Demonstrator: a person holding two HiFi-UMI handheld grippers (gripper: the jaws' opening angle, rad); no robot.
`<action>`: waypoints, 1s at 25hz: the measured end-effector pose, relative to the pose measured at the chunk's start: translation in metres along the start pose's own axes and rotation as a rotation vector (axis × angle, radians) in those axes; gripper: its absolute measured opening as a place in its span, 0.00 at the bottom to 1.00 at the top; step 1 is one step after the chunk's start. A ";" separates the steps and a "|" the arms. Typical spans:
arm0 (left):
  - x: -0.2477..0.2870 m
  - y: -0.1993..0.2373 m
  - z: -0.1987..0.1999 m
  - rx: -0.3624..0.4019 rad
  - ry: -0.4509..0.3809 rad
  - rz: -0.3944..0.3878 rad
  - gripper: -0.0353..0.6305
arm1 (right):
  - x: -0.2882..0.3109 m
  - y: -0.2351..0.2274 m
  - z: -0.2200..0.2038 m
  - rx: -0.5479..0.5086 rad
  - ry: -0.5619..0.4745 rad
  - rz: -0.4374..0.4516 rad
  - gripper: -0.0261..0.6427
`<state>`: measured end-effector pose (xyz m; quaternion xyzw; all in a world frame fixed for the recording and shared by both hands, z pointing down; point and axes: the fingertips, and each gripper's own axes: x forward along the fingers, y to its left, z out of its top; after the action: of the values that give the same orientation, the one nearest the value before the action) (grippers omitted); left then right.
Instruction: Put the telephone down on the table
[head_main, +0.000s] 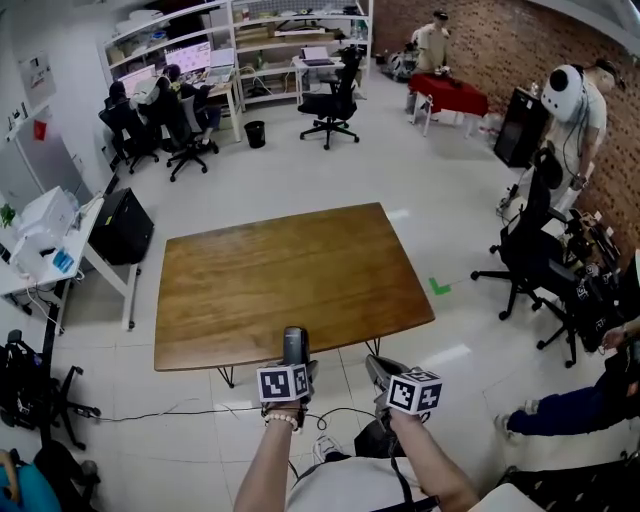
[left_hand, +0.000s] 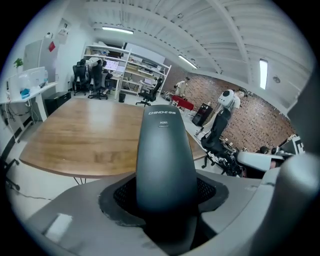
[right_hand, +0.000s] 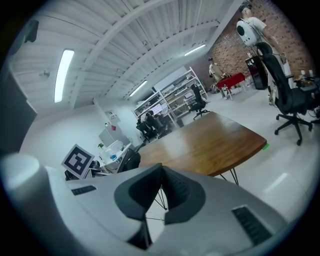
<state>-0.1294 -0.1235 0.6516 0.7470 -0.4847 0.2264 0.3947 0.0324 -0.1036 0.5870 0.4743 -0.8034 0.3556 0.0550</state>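
- The left tool (head_main: 291, 368) was clenched on the telephone (head_main: 294, 345) – a dark grey handset that stood out from between its jaws, with the dark pads pressed against both of its sides.
- In the left gripper view the telephone (left_hand: 166, 160) pointed away toward the far side of the room, with a little pale print near its far end.
- The telephone was held in the air at the near edge of the bench (head_main: 290, 275), not resting on the wood.
- The right tool (head_main: 384, 371) sat just to the right of the left one, also at the bench's near edge; its jaws were closed tip to tip with nothing between them, and floor showed through the slit beneath the pads.
- The bench was a brown wooden top on thin dark legs, bare in all three views (left_hand: 75, 140) (right_hand: 210, 145).
- A green tape mark (head_main: 439, 287) lay on the pale floor just beyond the bench's right corner.
- A black office chair (head_main: 332, 102) stood well beyond the bench's far edge, near a small black bin (head_main: 255, 133).
- A red table (head_main: 449, 95) stood far right, by the brick wall (head_main: 500, 40).
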 end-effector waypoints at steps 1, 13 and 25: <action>0.002 0.001 0.002 0.000 0.002 -0.003 0.47 | 0.002 0.000 0.002 0.001 -0.001 -0.001 0.05; 0.037 0.022 0.044 -0.003 0.022 0.018 0.47 | 0.054 -0.015 0.027 0.025 0.007 0.022 0.05; 0.104 0.047 0.116 -0.017 0.064 0.077 0.47 | 0.134 -0.057 0.080 0.009 0.065 0.037 0.05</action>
<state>-0.1328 -0.2839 0.6761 0.7169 -0.5021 0.2607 0.4073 0.0251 -0.2678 0.6146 0.4479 -0.8082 0.3754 0.0723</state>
